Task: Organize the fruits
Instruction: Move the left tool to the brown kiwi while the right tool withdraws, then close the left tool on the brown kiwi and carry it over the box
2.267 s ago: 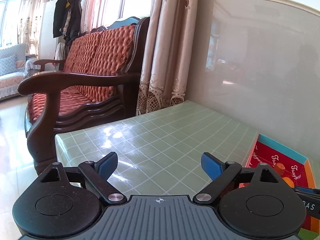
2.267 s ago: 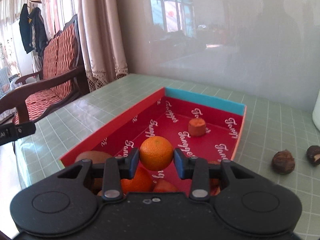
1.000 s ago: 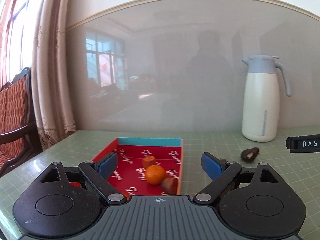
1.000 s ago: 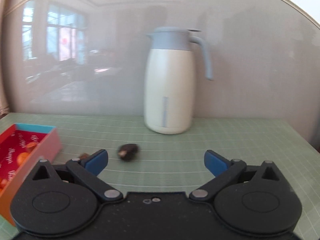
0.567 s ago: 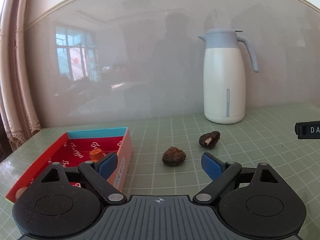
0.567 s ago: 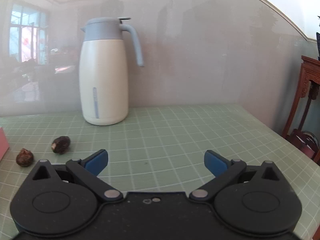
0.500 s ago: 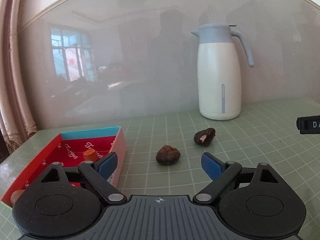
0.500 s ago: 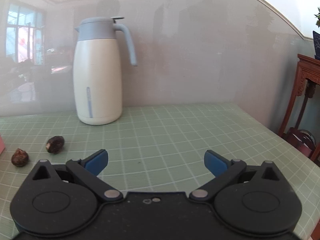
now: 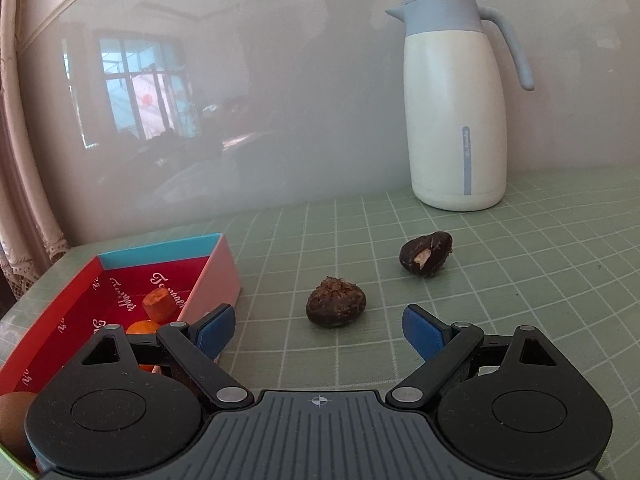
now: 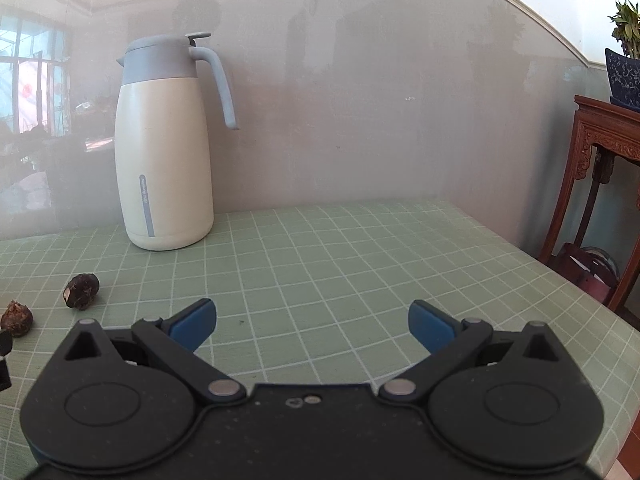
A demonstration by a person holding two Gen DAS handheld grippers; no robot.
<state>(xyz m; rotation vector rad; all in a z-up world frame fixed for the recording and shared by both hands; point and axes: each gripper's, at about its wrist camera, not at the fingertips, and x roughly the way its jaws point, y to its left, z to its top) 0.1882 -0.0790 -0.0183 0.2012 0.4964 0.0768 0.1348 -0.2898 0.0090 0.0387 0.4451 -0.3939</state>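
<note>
At the far left of the left wrist view, a shallow red cardboard box with a blue end wall and pink outer side (image 9: 212, 276) sits on the green grid-patterned worktop (image 9: 520, 280). Inside it lie a stubby orange carrot-like chunk (image 9: 158, 303), a small orange citrus fruit (image 9: 142, 327) partly hidden behind the gripper, and a brown rounded fruit (image 9: 14, 408) at the near corner. The left gripper (image 9: 320, 326) hovers low over the worktop with its blue-padded fingers (image 9: 214, 325) spread wide and nothing held; its left finger overlaps the box's near right corner in this view.

Just ahead of the gap between those fingers rests a rough dark brown water chestnut (image 9: 335, 307). A second, smoother dark chestnut with a pale broken patch (image 9: 426, 258) lies farther back and to the right, near but apart from the first. Behind them, against the glossy wall, stands a cream thermos jug with a grey-blue lid and handle (image 9: 454, 120).

In the right wrist view, both chestnuts appear at the far left edge, the rough one (image 10: 16, 318) nearer than the patched one (image 10: 82, 285). The right gripper (image 10: 312, 326) is likewise wide open and empty, above bare worktop. A carved dark wooden stand (image 10: 600, 184) stands at the right.
</note>
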